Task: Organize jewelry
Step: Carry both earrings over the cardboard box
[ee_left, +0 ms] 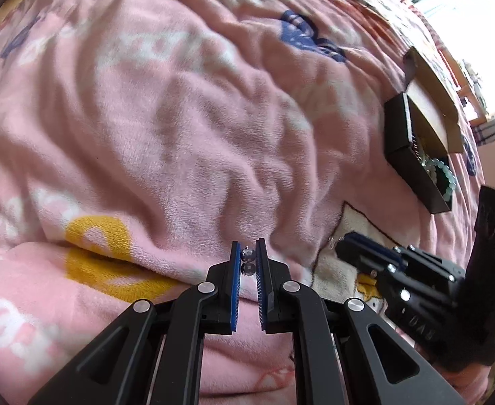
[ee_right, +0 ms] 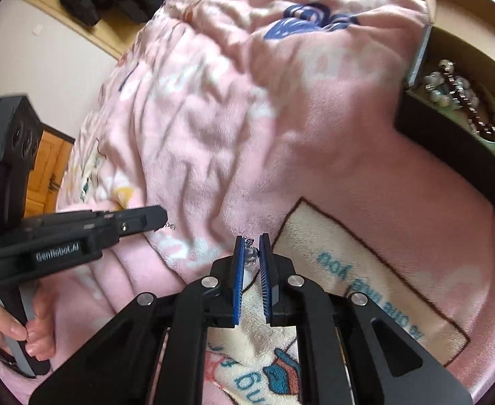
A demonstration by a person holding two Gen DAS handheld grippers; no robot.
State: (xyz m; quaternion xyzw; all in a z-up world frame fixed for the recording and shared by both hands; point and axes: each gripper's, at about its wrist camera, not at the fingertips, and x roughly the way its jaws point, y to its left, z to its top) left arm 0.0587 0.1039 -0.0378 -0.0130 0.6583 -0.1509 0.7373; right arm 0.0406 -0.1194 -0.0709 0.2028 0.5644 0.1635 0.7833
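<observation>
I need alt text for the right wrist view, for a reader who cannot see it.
The right gripper is shut on a small silver earring above a pink fleece blanket. At left, the left gripper holds another small silver piece. At upper right, an open black box holds beaded bracelets.

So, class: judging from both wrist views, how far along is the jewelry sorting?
Done: several bead bracelets already lie in the open box. In hand: the left tongs pinch silvery beads, and the right tongs pinch a small silvery piece. Left: both still need to go into the box. No other loose jewelry shows on the blanket.
</observation>
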